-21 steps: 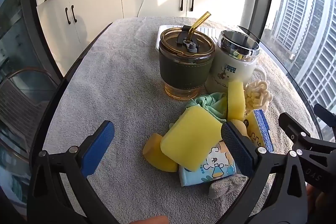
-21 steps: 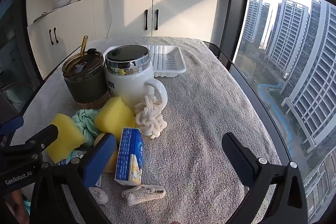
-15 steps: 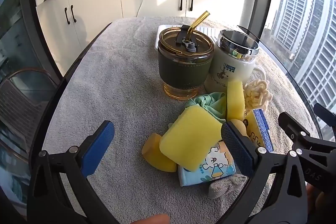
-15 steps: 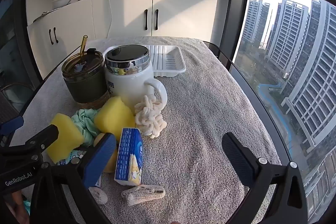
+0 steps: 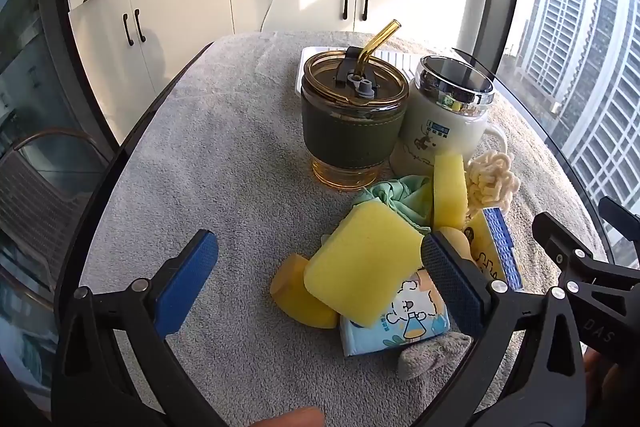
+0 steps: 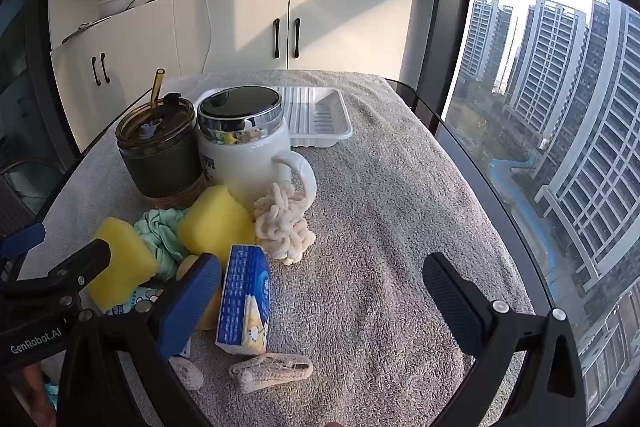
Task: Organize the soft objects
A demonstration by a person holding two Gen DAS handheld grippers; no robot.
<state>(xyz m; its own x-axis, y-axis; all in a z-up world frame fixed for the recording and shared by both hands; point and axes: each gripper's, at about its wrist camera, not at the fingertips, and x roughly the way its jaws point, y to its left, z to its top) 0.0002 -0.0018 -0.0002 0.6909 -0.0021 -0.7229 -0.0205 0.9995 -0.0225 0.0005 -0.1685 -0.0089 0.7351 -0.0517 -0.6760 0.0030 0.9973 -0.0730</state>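
Observation:
A pile of soft things lies on the grey towel. In the left wrist view a yellow sponge (image 5: 362, 269) rests on a light blue tissue pack (image 5: 400, 327), with an orange sponge (image 5: 298, 297), a green cloth (image 5: 396, 197), an upright yellow sponge (image 5: 449, 187), a cream knotted rope (image 5: 490, 183) and a grey sock (image 5: 432, 353). My left gripper (image 5: 320, 271) is open, straddling the pile just above it. My right gripper (image 6: 322, 297) is open beside a blue tissue pack (image 6: 245, 301), over bare towel. A beige sock (image 6: 272, 371) lies below it.
A dark green glass cup with a straw (image 5: 354, 123) and a white mug with a chrome lid (image 5: 444, 123) stand behind the pile. A white plastic tray (image 6: 318, 117) lies further back. The table edge and window run along the right.

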